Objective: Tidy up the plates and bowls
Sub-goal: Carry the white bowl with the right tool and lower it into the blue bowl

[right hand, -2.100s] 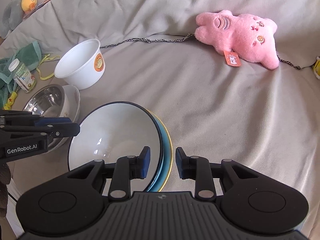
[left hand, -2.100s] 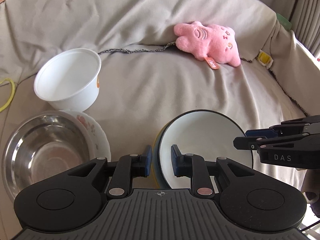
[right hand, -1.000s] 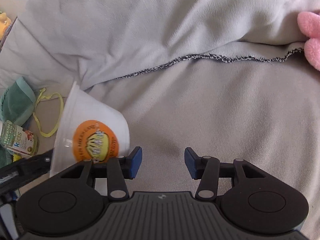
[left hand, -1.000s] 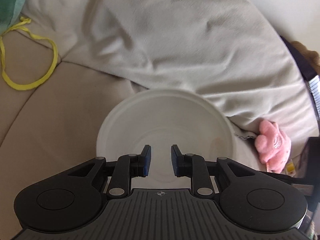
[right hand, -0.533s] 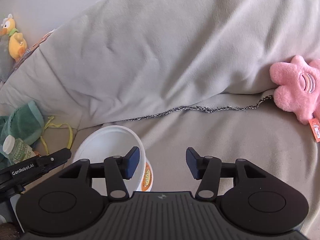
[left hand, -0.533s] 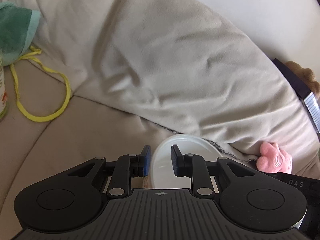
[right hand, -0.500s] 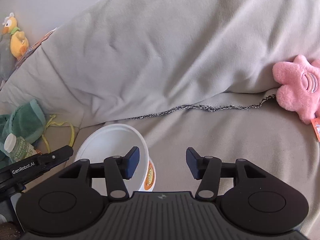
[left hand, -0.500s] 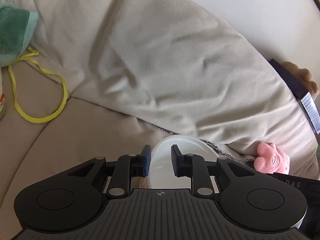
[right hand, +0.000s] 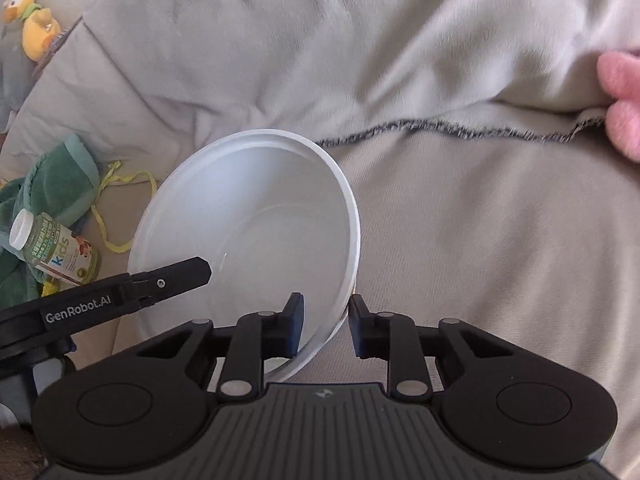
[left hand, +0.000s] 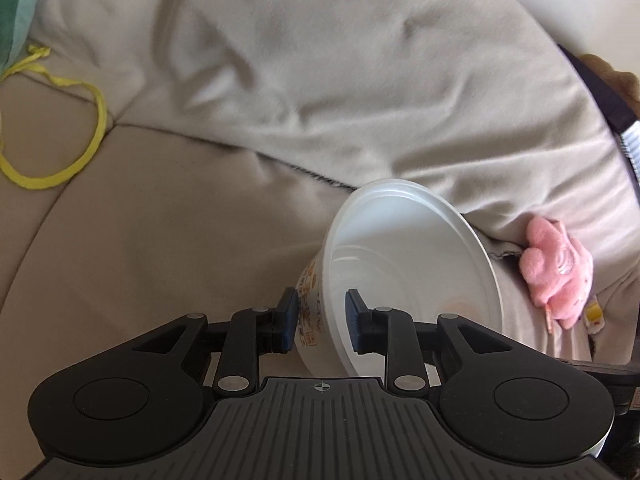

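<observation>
A white disposable bowl [left hand: 408,264] with printed sides hangs tilted above the beige sofa seat, held between both grippers. My right gripper [right hand: 326,320] is shut on the near right part of its rim, with one finger inside the bowl [right hand: 256,216] and one outside. My left gripper [left hand: 322,320] straddles the bowl's wall on the opposite side. Its jaws are opening, and a slim gap shows at the inner pad. In the right wrist view a left gripper finger [right hand: 176,276] reaches over the bowl's left rim. No plates or other bowls are in view.
A pink plush toy [left hand: 556,268] lies in the sofa crease to the right. At the left are a yellow cord [left hand: 80,152], a green cloth [right hand: 52,184], a small bottle [right hand: 56,252] and a yellow duck toy [right hand: 32,20]. The draped backrest rises behind.
The right jaws have closed onto the bowl's rim. The left jaws have widened a little. The bowl now sits tilted, to the right in the left view.
</observation>
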`<action>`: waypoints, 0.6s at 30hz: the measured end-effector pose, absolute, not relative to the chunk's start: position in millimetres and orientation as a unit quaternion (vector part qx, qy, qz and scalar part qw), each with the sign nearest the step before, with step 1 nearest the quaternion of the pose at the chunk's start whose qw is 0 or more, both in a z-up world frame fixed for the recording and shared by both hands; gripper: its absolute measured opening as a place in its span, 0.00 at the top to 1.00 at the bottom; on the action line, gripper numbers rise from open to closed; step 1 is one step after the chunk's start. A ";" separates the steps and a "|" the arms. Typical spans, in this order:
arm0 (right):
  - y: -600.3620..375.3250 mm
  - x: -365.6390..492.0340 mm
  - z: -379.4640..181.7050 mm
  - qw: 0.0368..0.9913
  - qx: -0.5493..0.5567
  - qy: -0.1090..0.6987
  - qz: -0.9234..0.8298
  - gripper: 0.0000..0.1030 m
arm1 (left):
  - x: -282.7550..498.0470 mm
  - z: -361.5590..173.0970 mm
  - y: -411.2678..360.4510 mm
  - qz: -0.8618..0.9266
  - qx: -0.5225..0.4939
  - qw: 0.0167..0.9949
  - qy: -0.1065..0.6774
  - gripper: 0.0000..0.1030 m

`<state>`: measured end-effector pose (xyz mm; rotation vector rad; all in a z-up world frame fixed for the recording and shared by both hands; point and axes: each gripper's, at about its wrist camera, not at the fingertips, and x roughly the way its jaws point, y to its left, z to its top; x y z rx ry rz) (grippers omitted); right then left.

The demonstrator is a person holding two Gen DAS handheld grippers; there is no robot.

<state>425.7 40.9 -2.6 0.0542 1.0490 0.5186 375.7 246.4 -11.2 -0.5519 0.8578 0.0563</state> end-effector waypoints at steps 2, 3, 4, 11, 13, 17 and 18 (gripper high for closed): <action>19.0 408.7 23.1 0.843 0.028 0.472 0.254 0.77 | 362.2 15.1 229.4 0.003 -0.259 0.886 0.386 0.73; 6.8 399.1 35.2 0.847 0.028 0.463 0.257 0.77 | 355.3 27.3 219.7 -0.006 -0.251 0.892 0.377 0.72; -8.2 387.8 47.7 0.852 0.027 0.454 0.259 0.77 | 346.6 41.7 206.4 -0.019 -0.240 0.898 0.367 0.72; -111.0 310.5 68.6 0.862 0.013 0.450 0.232 0.74 | 298.5 63.1 117.0 -0.111 -0.209 0.887 0.397 0.73; -134.6 291.5 58.1 0.860 0.006 0.459 0.224 0.74 | 283.7 56.5 95.2 -0.124 -0.200 0.880 0.411 0.73; -161.8 266.2 31.7 0.857 -0.008 0.469 0.214 0.68 | 257.1 33.8 61.8 -0.136 -0.209 0.861 0.443 0.72; -167.2 262.6 24.6 0.855 0.002 0.473 0.213 0.66 | 253.3 27.6 57.6 -0.135 -0.218 0.857 0.448 0.72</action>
